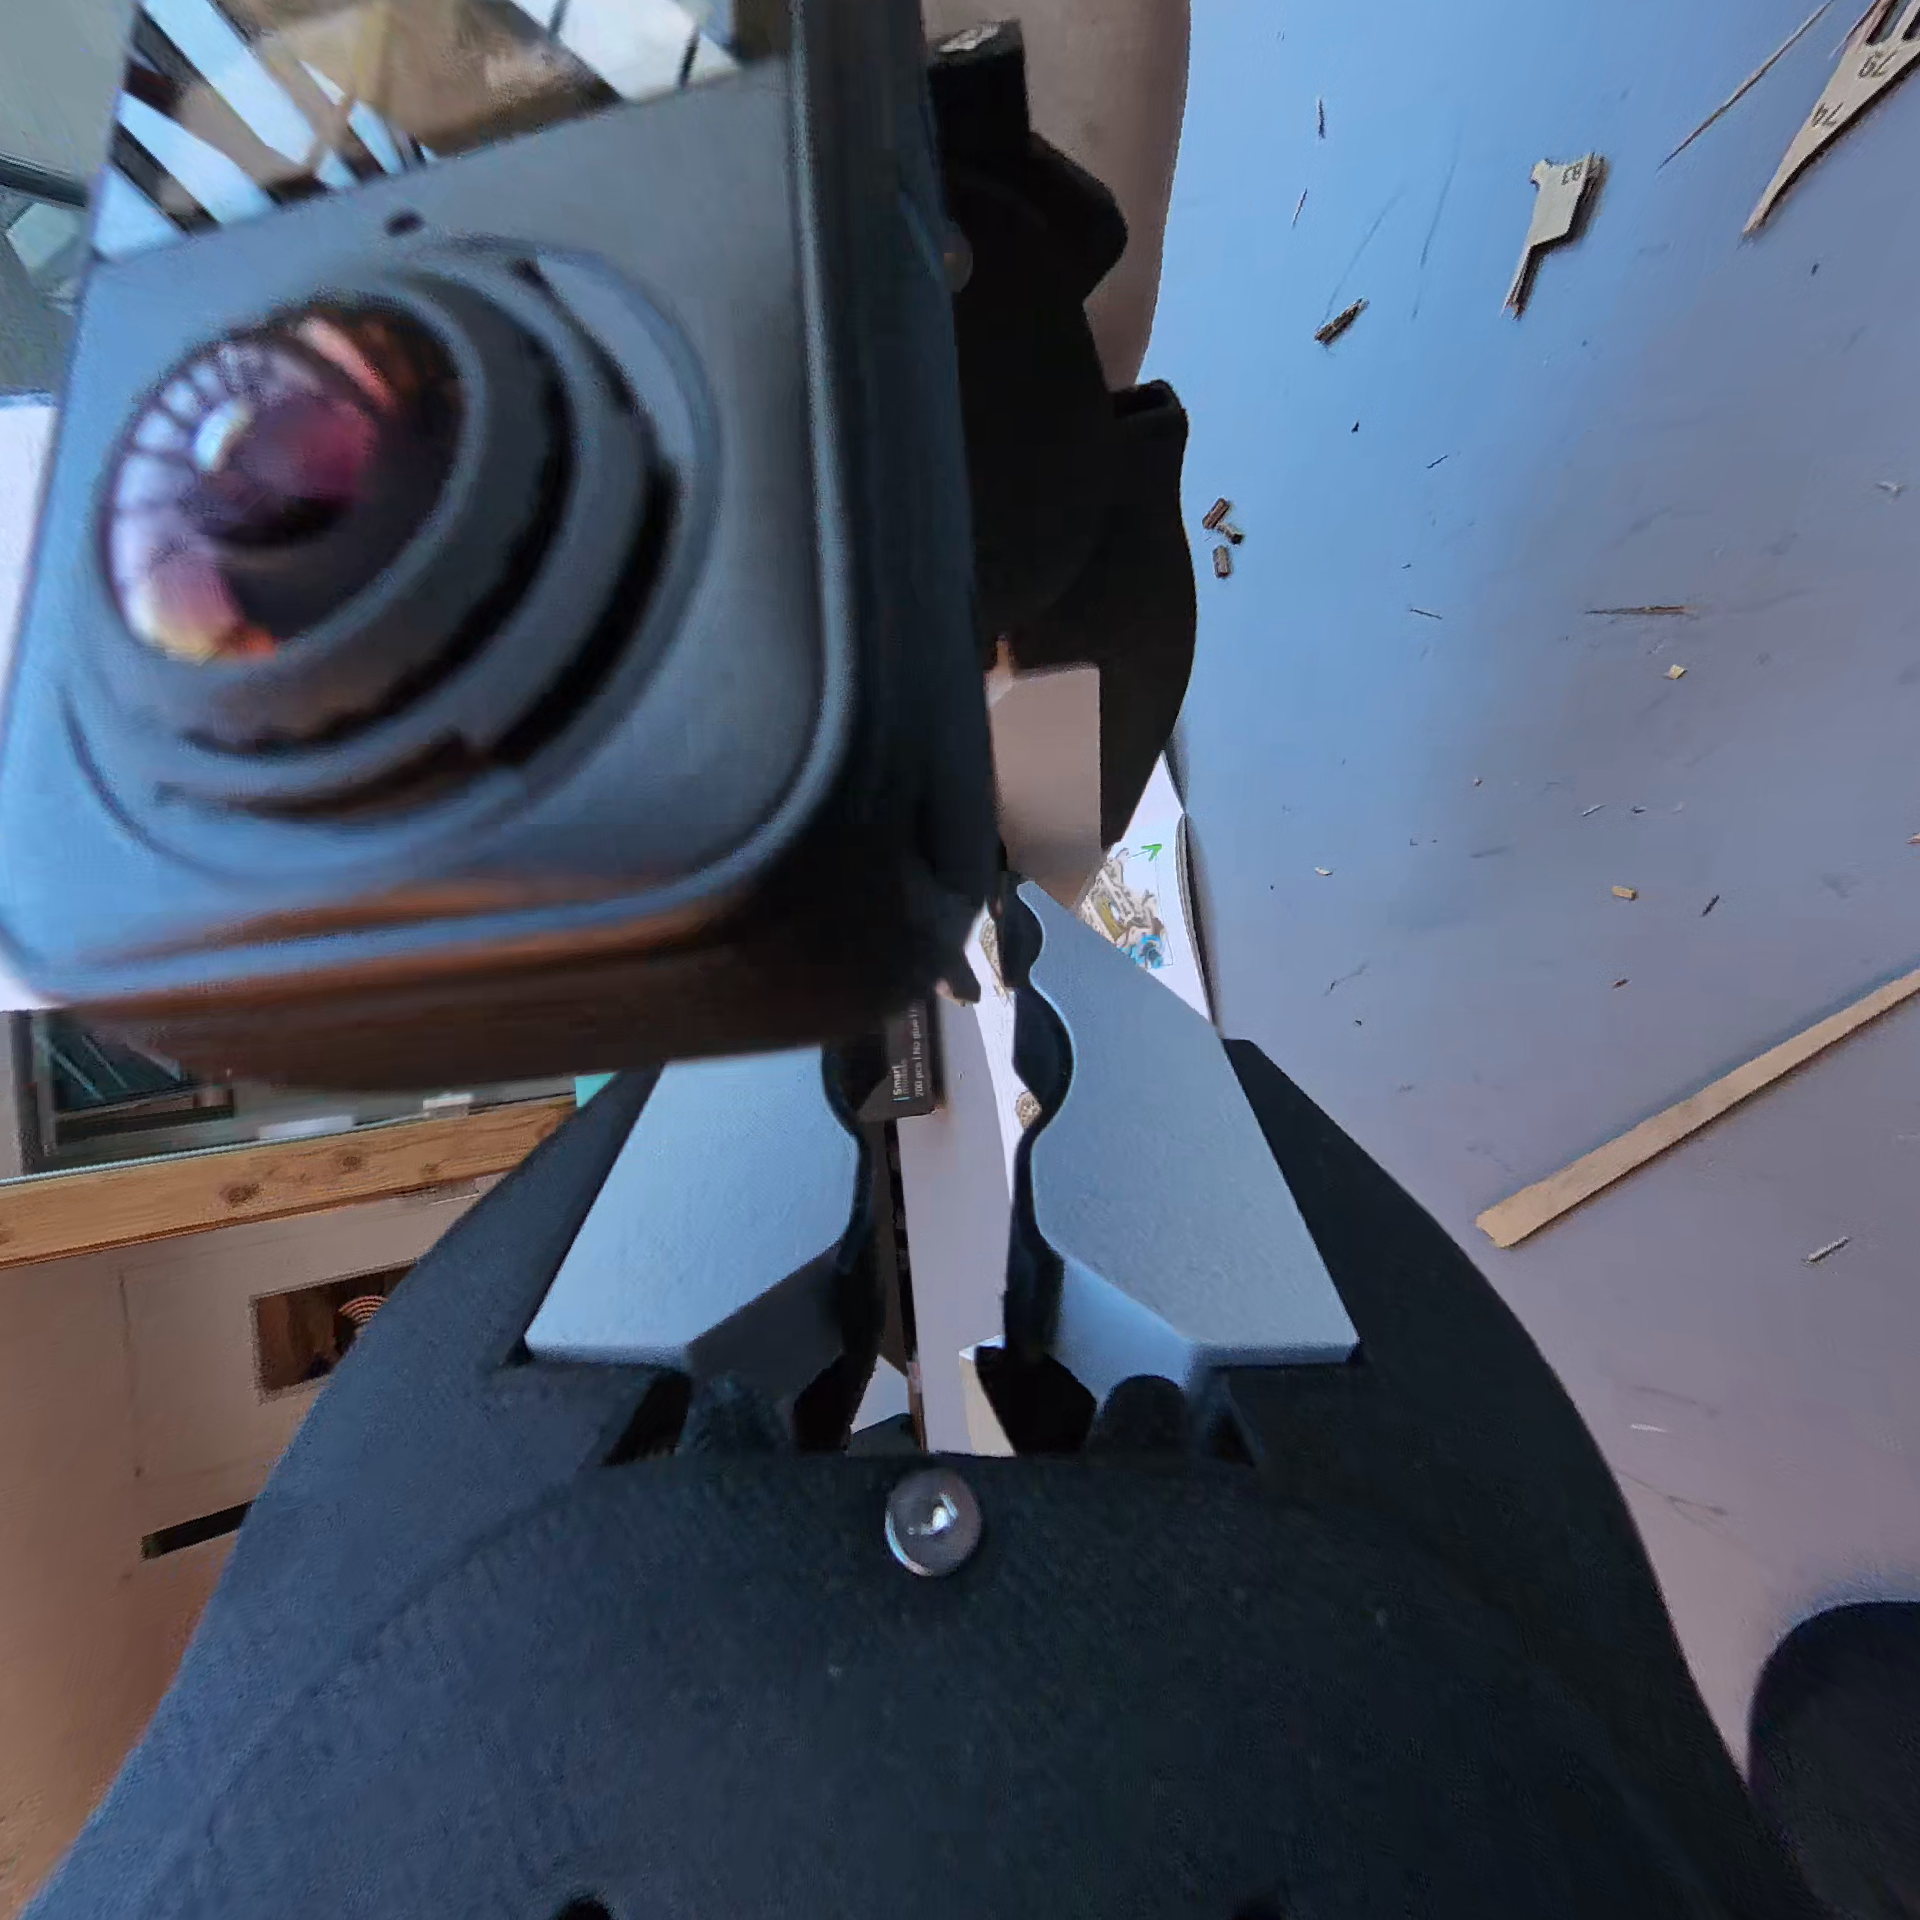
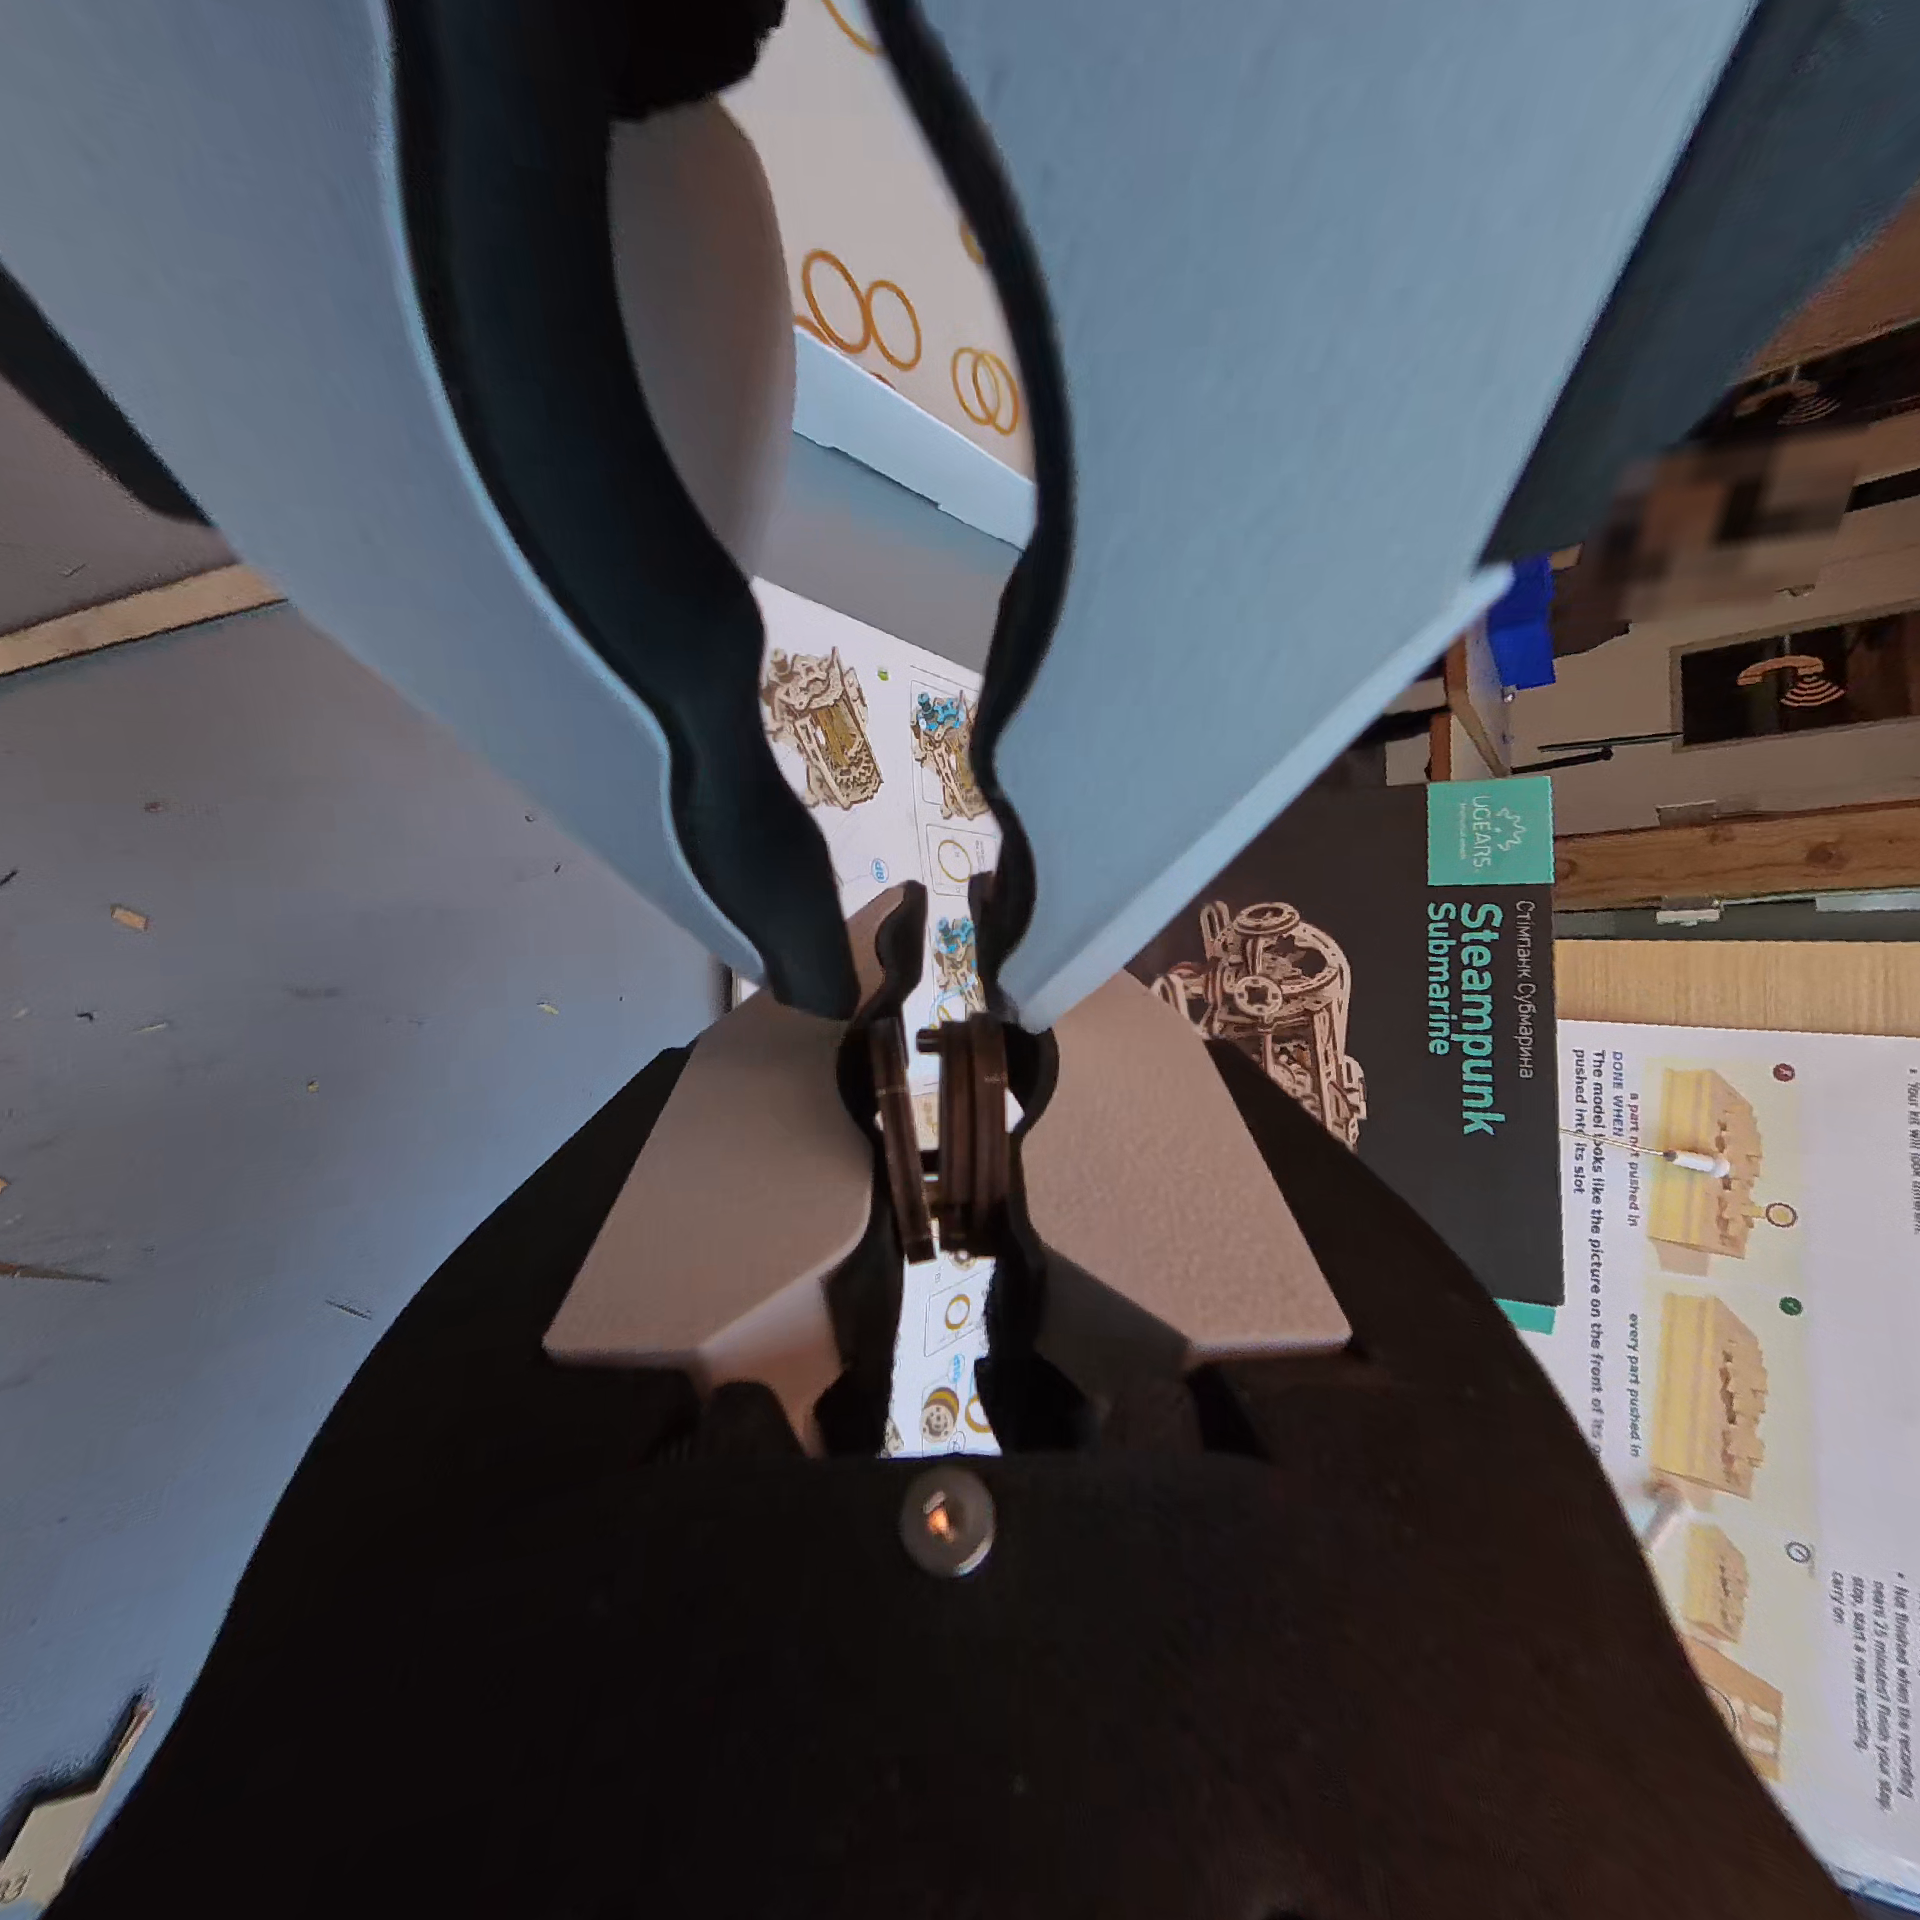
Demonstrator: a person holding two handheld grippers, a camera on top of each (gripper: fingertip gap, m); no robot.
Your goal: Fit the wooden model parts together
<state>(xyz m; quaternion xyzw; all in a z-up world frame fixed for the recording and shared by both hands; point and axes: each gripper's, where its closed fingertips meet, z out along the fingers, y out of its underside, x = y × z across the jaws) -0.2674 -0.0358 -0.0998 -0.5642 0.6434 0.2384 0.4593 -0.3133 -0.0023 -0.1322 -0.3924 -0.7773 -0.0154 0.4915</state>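
Wooden model parts, a thin plate and a stacked disc piece, sit pinched in the right claw, at 12 o'clock from its screw. Left claw meets it tip to tip from 12 o'clock; whether it grips anything I cannot tell. Risk, as I judge it: the parts look slightly askew, so pressing could jam or snap the plate, or drop it onto the instruction sheet on the bench.
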